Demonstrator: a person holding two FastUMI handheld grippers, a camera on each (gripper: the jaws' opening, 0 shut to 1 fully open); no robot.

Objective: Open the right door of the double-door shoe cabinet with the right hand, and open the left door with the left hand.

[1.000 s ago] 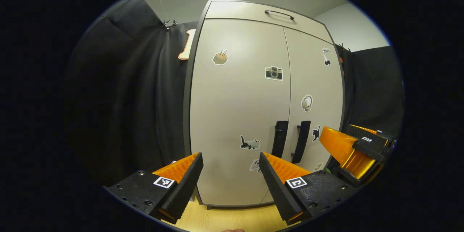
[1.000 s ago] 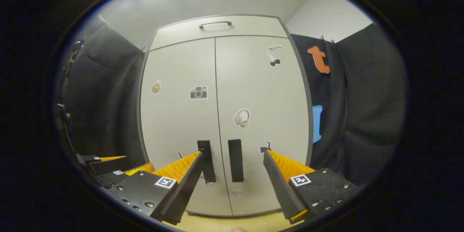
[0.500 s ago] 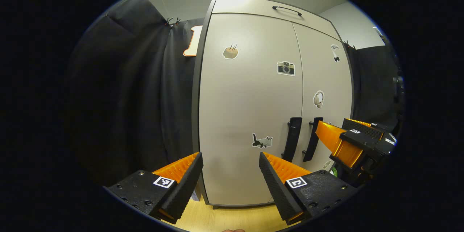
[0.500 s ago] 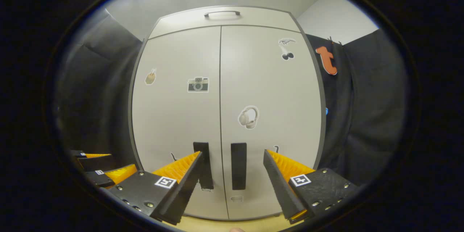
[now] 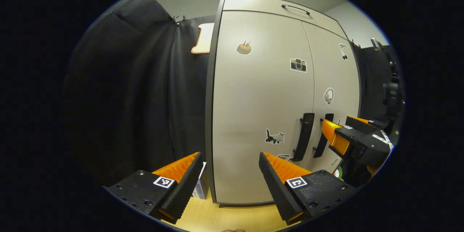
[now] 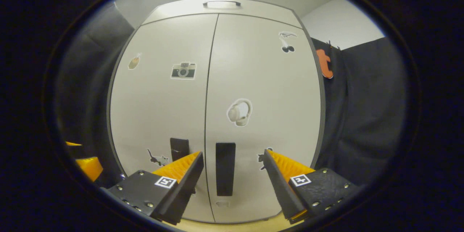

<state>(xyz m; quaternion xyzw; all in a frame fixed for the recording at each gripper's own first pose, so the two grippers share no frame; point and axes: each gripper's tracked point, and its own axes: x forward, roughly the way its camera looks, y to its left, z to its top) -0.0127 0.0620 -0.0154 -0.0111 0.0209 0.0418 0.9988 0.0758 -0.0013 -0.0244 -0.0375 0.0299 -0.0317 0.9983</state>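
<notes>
The beige shoe cabinet has both doors shut. In the left gripper view its left door [image 5: 261,108] carries a black vertical handle [image 5: 303,136], and the right door's handle [image 5: 323,138] stands just beyond it. My left gripper [image 5: 230,156] is open, short of the cabinet, facing the left door's hinge side. In that same view my right gripper [image 5: 340,130] hovers by the right handle. In the right gripper view my right gripper [image 6: 232,154] is open, and the right handle [image 6: 225,168] lies in line between its fingers, apart from them. The left handle [image 6: 179,148] is partly hidden by a finger.
A drawer front with a bar handle [image 5: 295,8] tops the cabinet. A small box [image 5: 200,186] sits on the wooden floor [image 5: 217,217] at the cabinet's left corner. Black cloth hangs on both sides. Dark camera gear [image 5: 391,90] stands at the far right.
My right gripper has come closer to the doors and lined up on the right handle. My left gripper's view has swung left, so the cabinet sits further right in it.
</notes>
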